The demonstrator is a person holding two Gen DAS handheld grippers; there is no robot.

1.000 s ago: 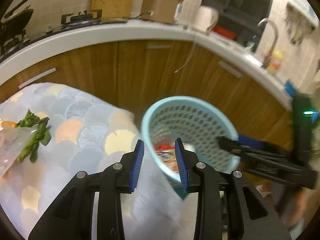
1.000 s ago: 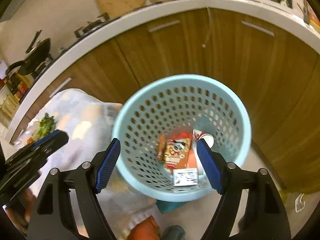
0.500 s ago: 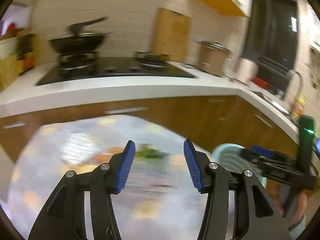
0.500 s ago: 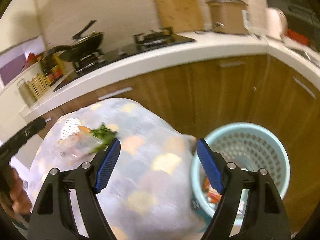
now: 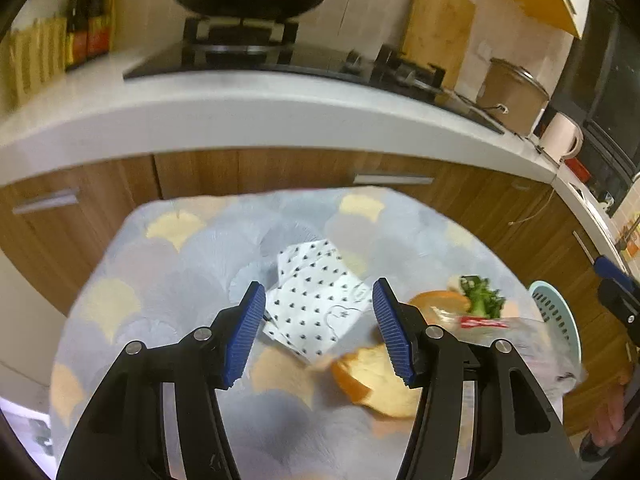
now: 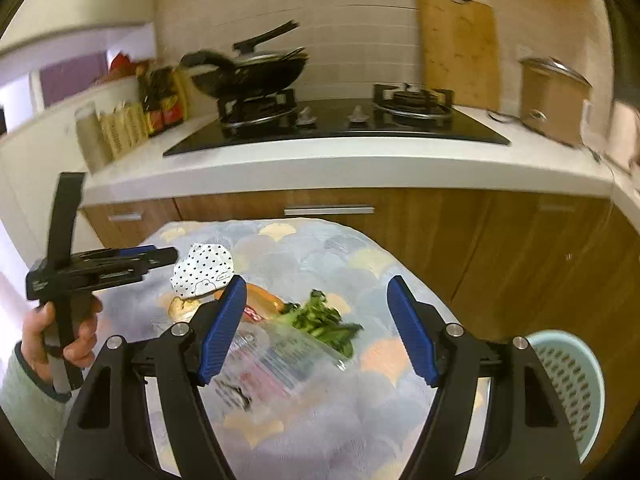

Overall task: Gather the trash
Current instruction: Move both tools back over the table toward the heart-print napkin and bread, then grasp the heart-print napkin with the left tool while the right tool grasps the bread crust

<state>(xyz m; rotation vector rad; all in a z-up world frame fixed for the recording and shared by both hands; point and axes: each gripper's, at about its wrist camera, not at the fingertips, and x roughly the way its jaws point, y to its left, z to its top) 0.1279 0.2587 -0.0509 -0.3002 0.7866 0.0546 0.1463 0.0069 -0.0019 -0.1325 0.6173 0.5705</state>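
Observation:
A white paper wrapper with black dots (image 5: pixel 316 300) lies on the patterned table cloth (image 5: pixel 180 264), just ahead of my open, empty left gripper (image 5: pixel 318 328). Orange peel (image 5: pixel 376 380) lies near its right finger. Beyond are another orange piece (image 5: pixel 440 302), green vegetable scraps (image 5: pixel 480 300) and a clear plastic bag (image 5: pixel 516 340). In the right wrist view my open, empty right gripper (image 6: pixel 316 332) hovers over the plastic bag (image 6: pixel 280 360) and greens (image 6: pixel 320 320); the dotted wrapper (image 6: pixel 200 272) is at the left. The light blue perforated basket (image 6: pixel 568 384) stands right of the table.
A white counter (image 6: pixel 320 168) with a black hob, a pan (image 6: pixel 256 72), a cutting board (image 6: pixel 456 44) and a brown pot (image 6: pixel 552 104) runs behind the table over wooden cabinets (image 6: pixel 480 240). The hand-held left gripper (image 6: pixel 100 268) shows at the left of the right wrist view.
Both grippers swung from over the basket up and left to the table. The left gripper opened wider and now faces the dotted wrapper. The basket slid to the right edge.

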